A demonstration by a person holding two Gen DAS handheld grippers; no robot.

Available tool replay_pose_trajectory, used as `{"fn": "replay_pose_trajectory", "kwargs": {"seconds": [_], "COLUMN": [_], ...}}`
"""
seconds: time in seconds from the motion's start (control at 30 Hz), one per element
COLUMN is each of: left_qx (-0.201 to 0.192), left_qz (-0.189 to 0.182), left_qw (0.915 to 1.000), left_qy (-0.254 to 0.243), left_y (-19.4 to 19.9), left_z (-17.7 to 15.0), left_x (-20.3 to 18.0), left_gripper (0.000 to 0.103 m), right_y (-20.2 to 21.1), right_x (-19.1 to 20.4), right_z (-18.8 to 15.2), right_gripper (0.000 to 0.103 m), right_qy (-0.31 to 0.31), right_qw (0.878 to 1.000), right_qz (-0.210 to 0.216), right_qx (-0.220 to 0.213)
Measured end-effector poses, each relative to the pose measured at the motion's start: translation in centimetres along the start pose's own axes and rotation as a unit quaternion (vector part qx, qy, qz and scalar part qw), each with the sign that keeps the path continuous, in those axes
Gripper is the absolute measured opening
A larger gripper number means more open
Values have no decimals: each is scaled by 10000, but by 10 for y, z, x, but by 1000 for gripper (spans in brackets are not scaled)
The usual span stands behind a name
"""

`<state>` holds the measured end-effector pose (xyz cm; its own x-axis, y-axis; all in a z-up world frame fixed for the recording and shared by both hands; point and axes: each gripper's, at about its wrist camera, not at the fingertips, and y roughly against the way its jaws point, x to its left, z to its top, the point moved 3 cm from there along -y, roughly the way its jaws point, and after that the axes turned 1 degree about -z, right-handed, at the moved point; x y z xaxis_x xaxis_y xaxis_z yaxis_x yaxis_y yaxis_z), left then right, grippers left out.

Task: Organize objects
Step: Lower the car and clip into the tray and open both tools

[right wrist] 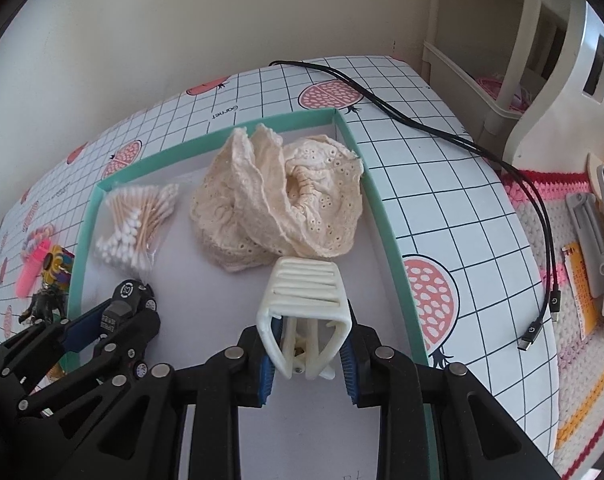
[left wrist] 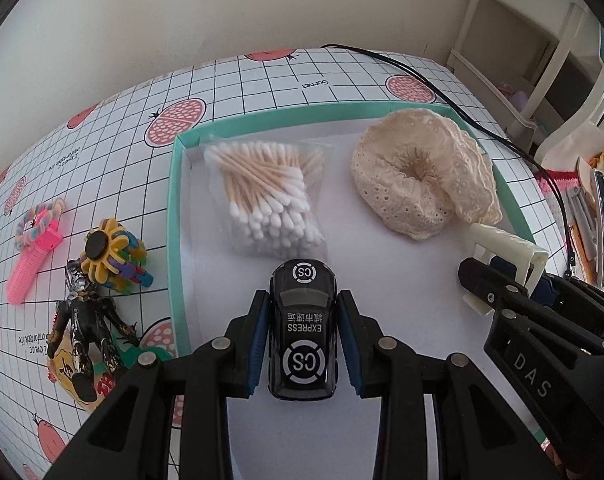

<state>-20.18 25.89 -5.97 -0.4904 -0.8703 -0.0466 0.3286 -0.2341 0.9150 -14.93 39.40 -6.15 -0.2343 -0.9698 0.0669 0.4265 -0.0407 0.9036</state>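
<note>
Gripping a black toy car [left wrist: 303, 332] marked "CS EXPRESS", the left gripper [left wrist: 303, 344] has both blue pads against the car's sides, over the white floor of the teal-rimmed box lid [left wrist: 174, 216]. Right gripper [right wrist: 306, 354] is clamped on a cream hair claw clip [right wrist: 304, 308], also inside the lid, near its right wall.

Already in the lid: bag of cotton swabs [left wrist: 267, 200] at far left, cream lace scrunchie [left wrist: 422, 176] at far right; claw clip tip touches or overlaps the scrunchie edge in the right wrist view.

Outside the lid, left, on the grid-and-pomegranate tablecloth [left wrist: 261, 80]: pink comb [left wrist: 29, 264] with a braided hair tie [left wrist: 35, 222], multicolour flower-shaped toy [left wrist: 113, 256], dark action figure [left wrist: 85, 324]. Black USB cable [right wrist: 442, 132] runs across the table to the right of the lid.
</note>
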Motion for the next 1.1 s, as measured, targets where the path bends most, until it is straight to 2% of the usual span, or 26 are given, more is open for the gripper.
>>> {"fn": "replay_pose_trajectory", "kwargs": {"seconds": [0.3, 0.57, 0.8, 1.1], "left_qx": [38, 13, -116, -354], "left_qz": [-71, -51, -12, 194], "left_qw": [9999, 9999, 9997, 9975], "left_qy": [60, 106, 213, 574], "left_y": [4, 11, 26, 50], "left_z": [1, 1, 7, 13], "left_x": [1, 5, 12, 34], "left_gripper": [35, 39, 41, 42], "right_y": [5, 12, 22, 34], "right_x": [3, 5, 7, 9], "right_z": [3, 4, 8, 10], "right_gripper": [31, 45, 47, 59], "right_qy": [55, 88, 90, 96], "right_qw": [10000, 9999, 9998, 9995], "right_qz": [30, 69, 158, 233], "right_qx": [17, -14, -75, -183]}}
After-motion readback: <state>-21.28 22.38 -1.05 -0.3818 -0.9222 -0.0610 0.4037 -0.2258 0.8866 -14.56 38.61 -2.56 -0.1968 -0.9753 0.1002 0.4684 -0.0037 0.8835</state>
